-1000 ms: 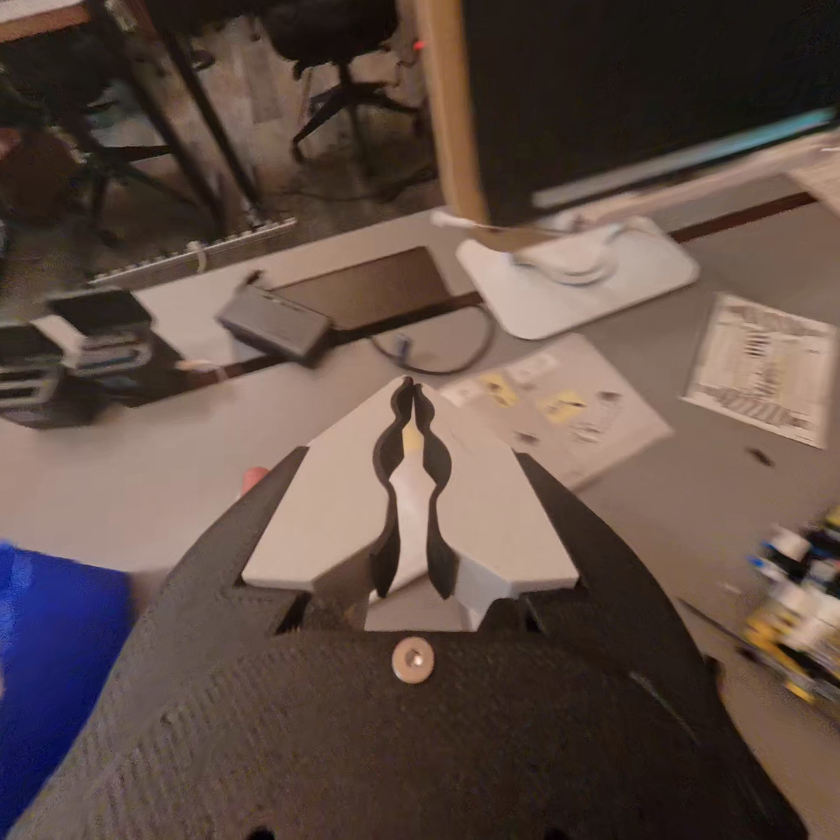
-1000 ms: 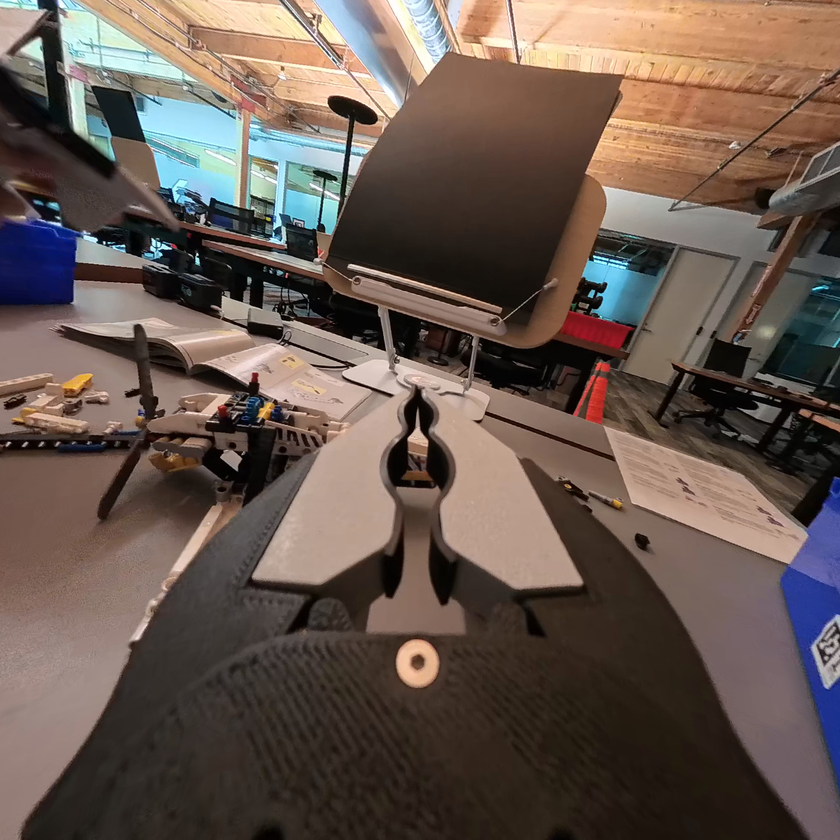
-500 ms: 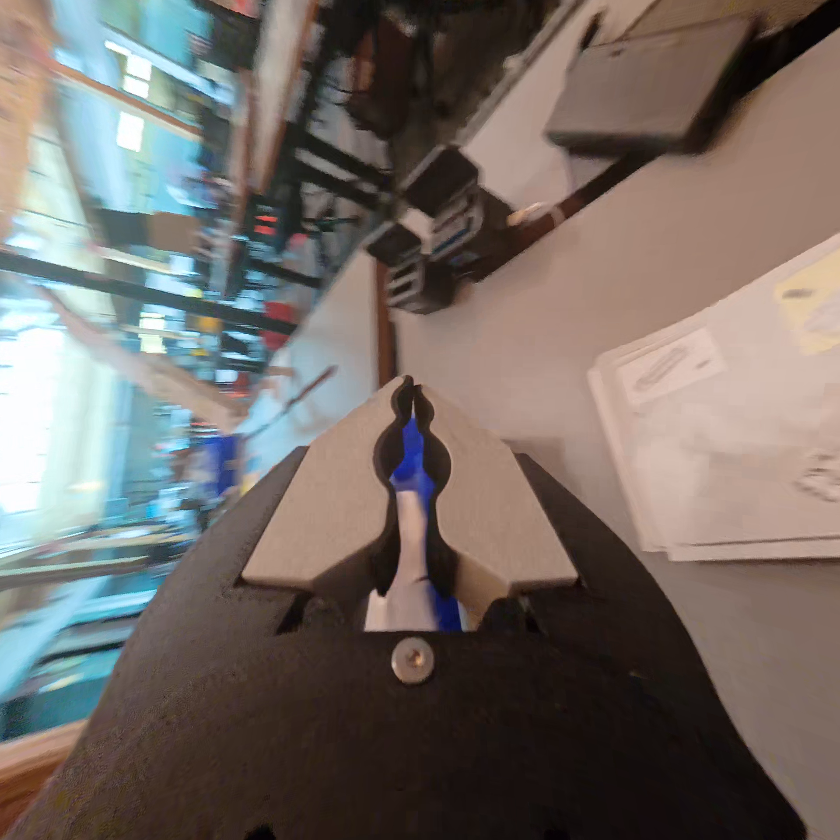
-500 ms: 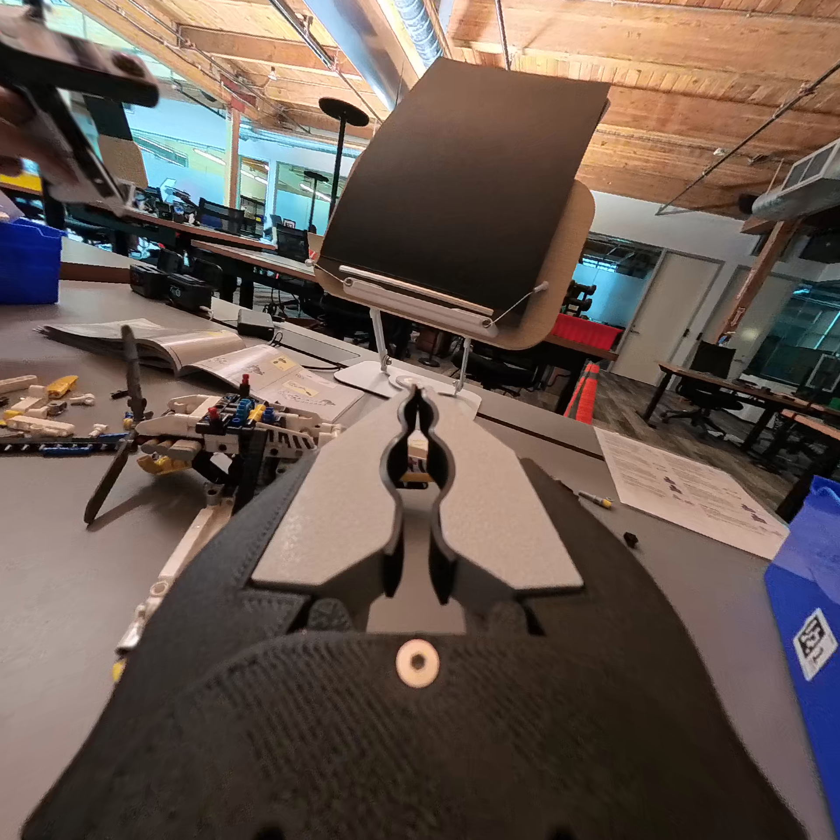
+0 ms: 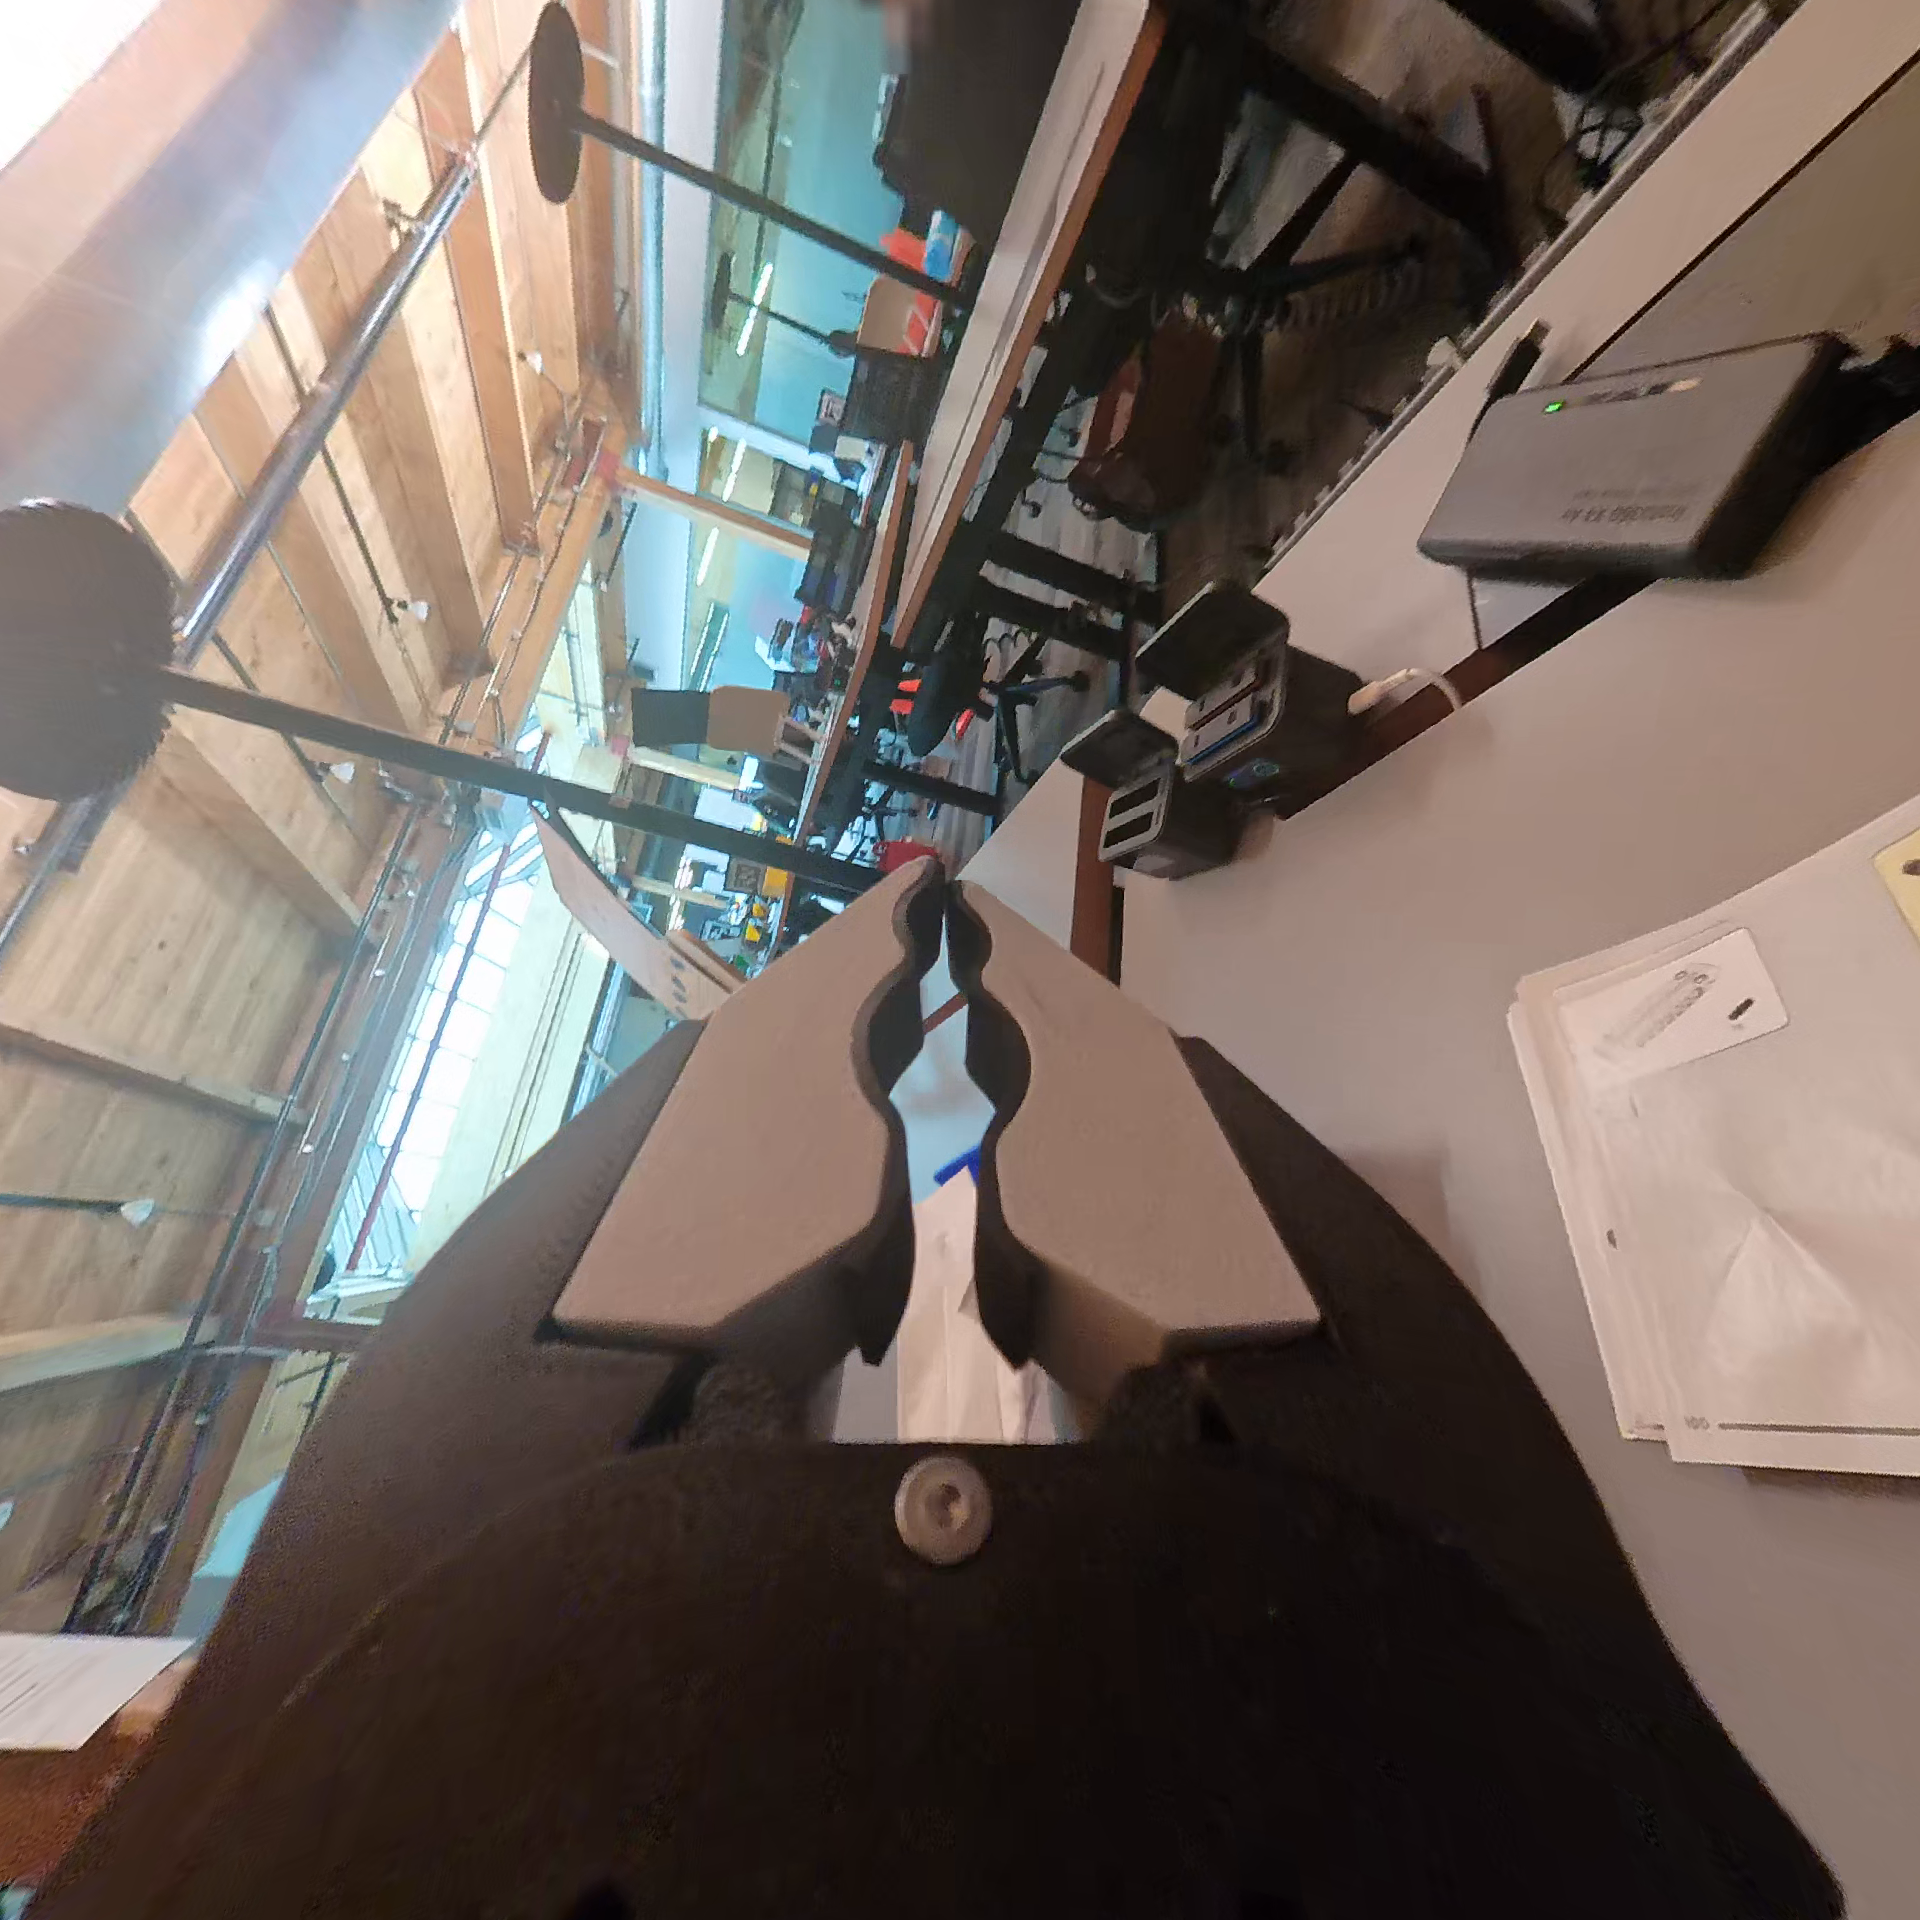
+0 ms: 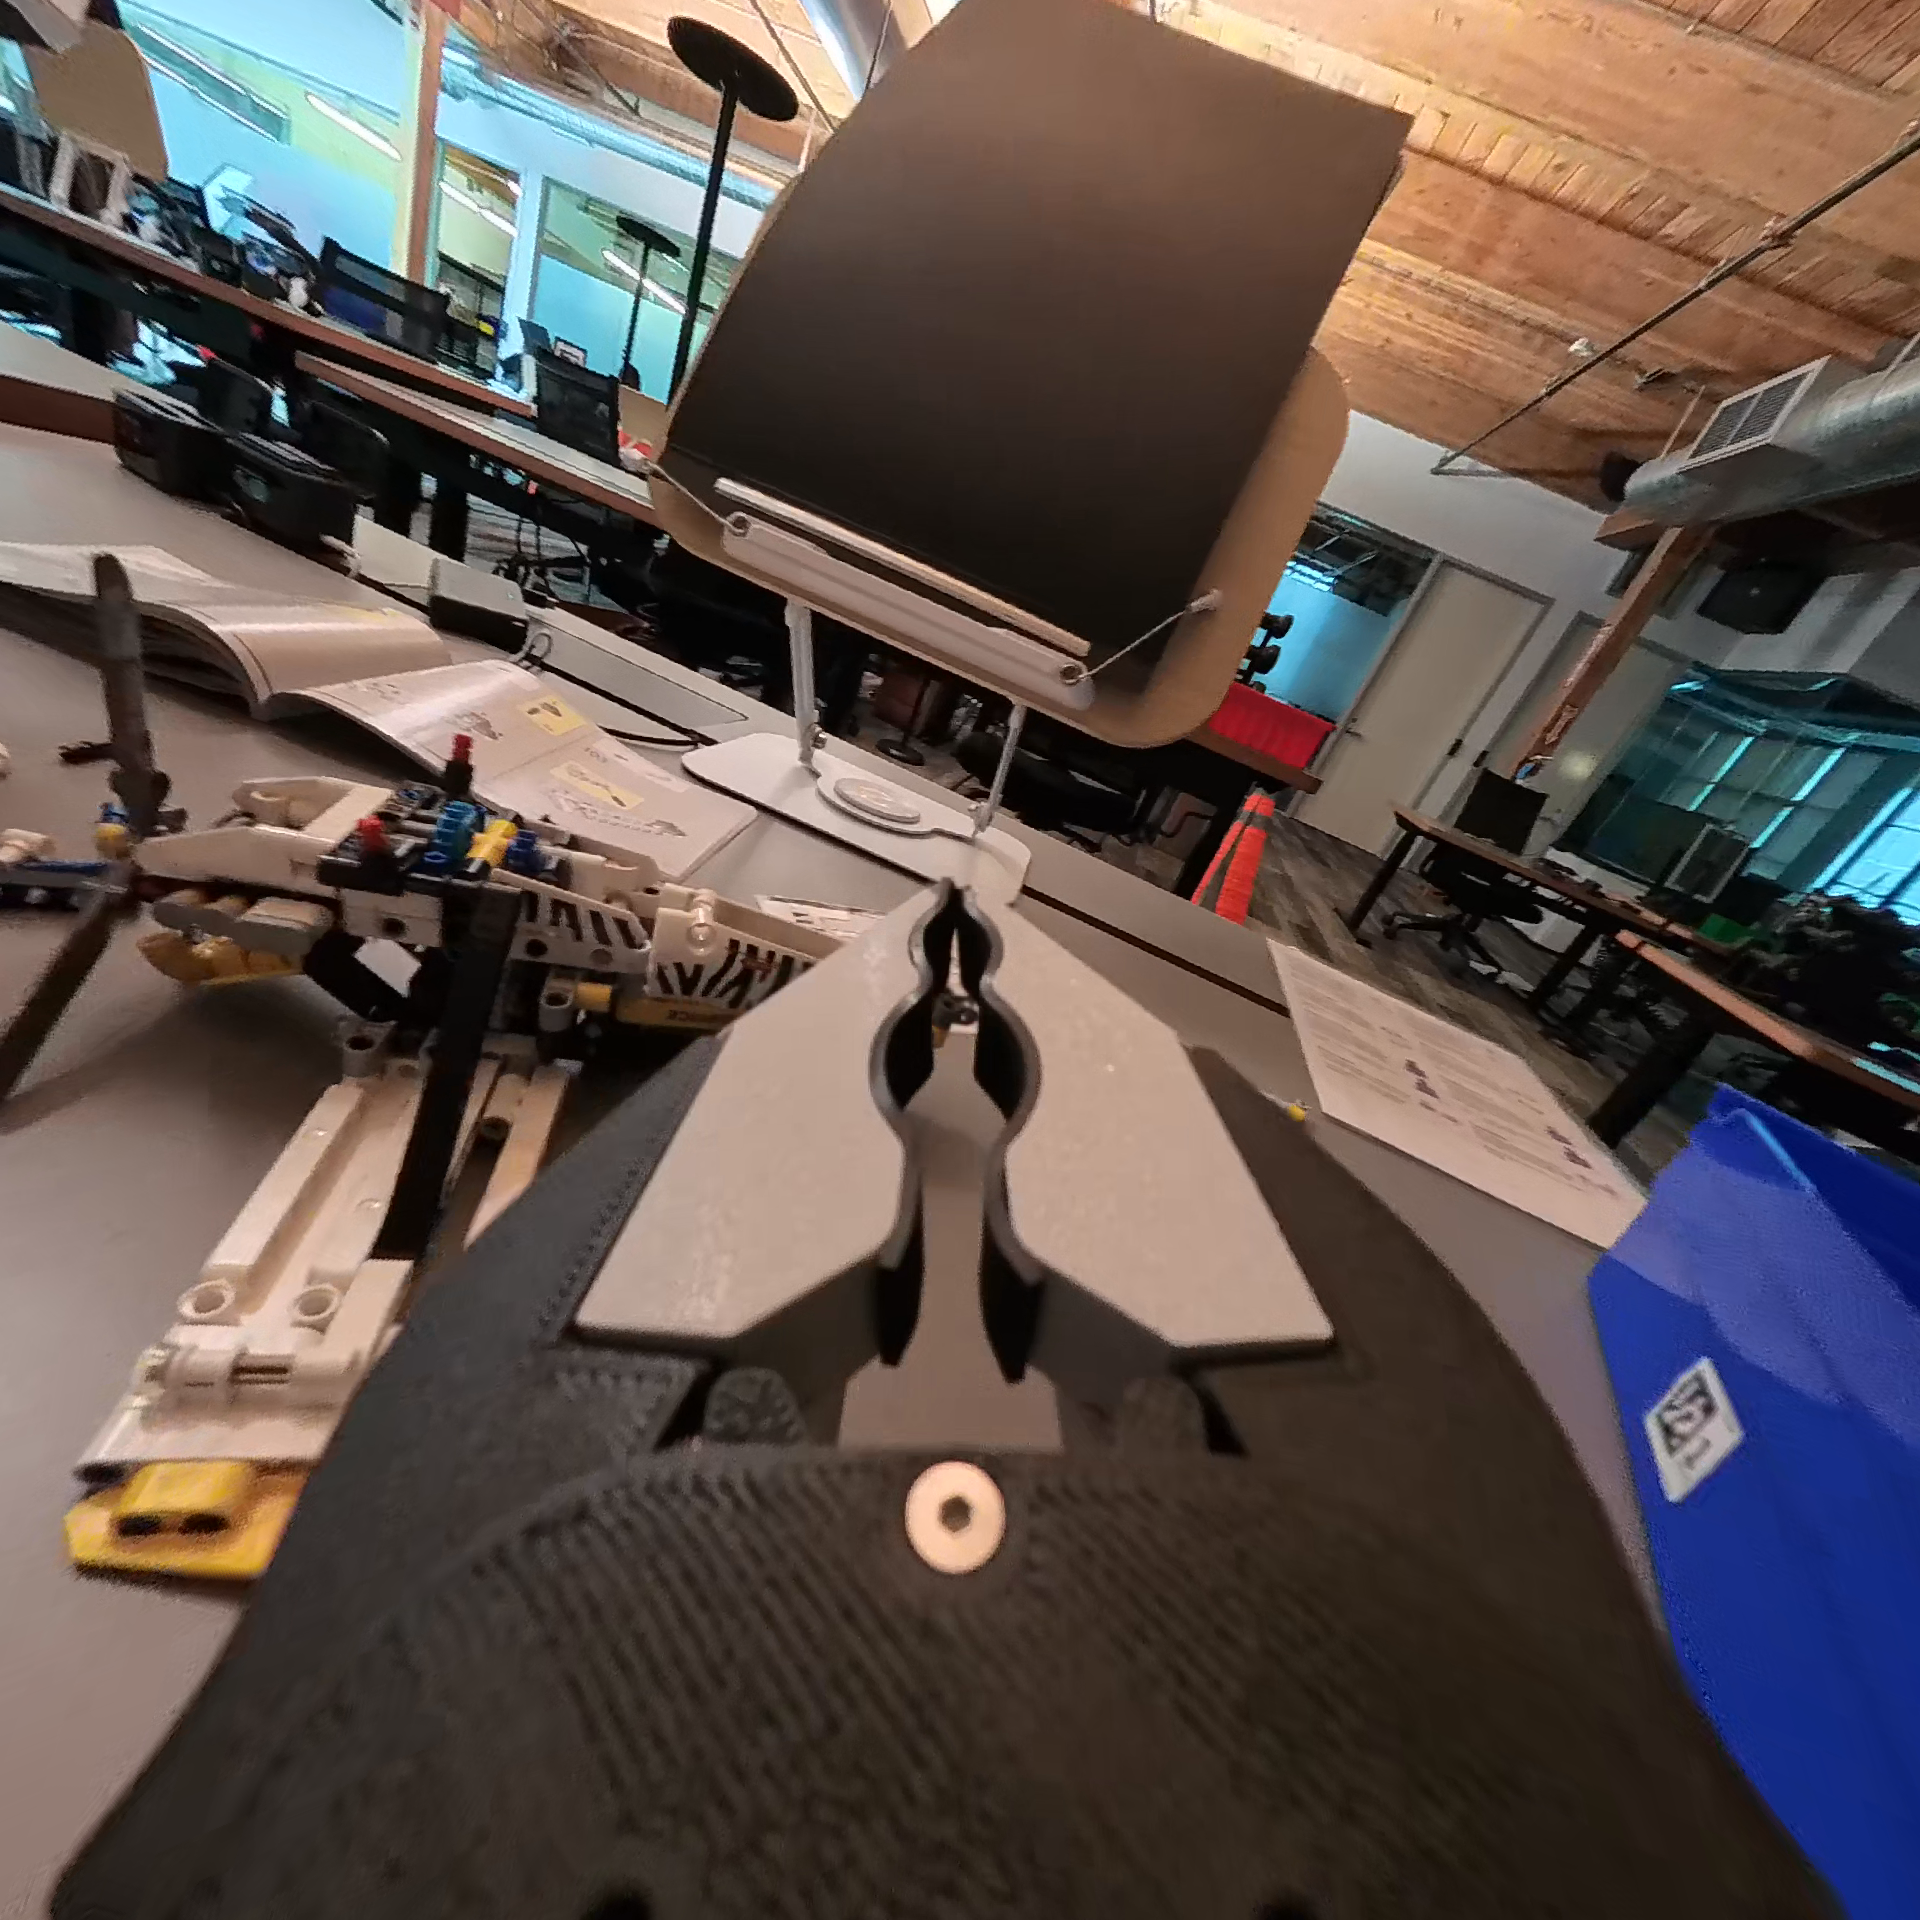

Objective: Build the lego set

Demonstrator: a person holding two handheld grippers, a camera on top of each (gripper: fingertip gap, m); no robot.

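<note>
Left wrist view, rolled sideways: the left tool (image 5: 943,891) is held in the air with its grey fingers (image 5: 769,1143) closed tip to tip and nothing visibly gripped between them. Beyond it, an open instruction booklet (image 5: 1756,1195) lies on the grey tabletop (image 5: 1351,935), with a dark flat box (image 5: 1621,488) near the far edge.

Right wrist view: the partly built lego model (image 6: 436,894), white with zebra-striped panels and a black propeller (image 6: 114,769), rests on the tabletop toward the left edge. The right tool (image 6: 958,902), just beside the model, has its fingertips (image 6: 1049,1039) nearly touching and appears empty. Behind it stands a book stand (image 6: 997,416) holding a black panel. A printed sheet (image 6: 1444,1101) and a blue bin (image 6: 1787,1455) lie at the right edge.
</note>
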